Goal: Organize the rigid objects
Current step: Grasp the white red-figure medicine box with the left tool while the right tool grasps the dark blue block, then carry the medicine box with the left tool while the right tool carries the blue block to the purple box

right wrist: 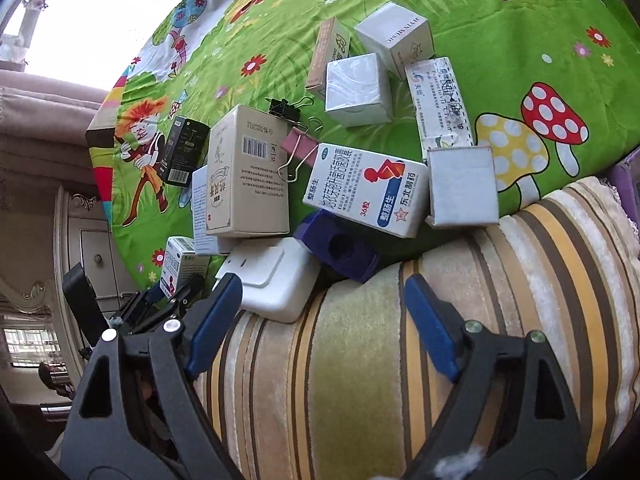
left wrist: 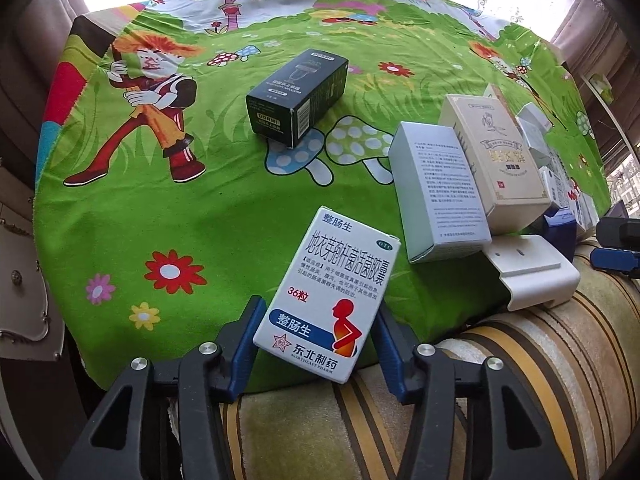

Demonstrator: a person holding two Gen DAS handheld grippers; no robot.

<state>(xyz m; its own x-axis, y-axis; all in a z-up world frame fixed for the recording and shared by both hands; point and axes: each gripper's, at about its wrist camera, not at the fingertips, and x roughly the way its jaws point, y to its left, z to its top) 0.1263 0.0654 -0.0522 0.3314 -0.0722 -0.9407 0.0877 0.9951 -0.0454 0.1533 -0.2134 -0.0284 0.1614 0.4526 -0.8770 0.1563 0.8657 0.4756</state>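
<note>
My left gripper (left wrist: 320, 320) is shut on a white medicine box (left wrist: 326, 292) with a red figure on it, its blue pads against the box's two long sides at the near edge of the green cartoon cloth (left wrist: 180, 208). In the right wrist view the same box (right wrist: 176, 264) stands in that gripper at the lower left. My right gripper (right wrist: 320, 308) is open over a striped cushion (right wrist: 360, 360), nothing between its fingers. Ahead of it lie an identical medicine box (right wrist: 368, 188), a purple block (right wrist: 340, 252) and a white plastic holder (right wrist: 272, 276).
A black box (left wrist: 298, 96) lies alone mid-cloth. A grey-white box (left wrist: 436, 192) and a beige box (left wrist: 496, 156) lean together at the right. Several white boxes, one of them a cube (right wrist: 356, 88), a long box (right wrist: 438, 100) and two binder clips (right wrist: 298, 148) crowd the right gripper's side.
</note>
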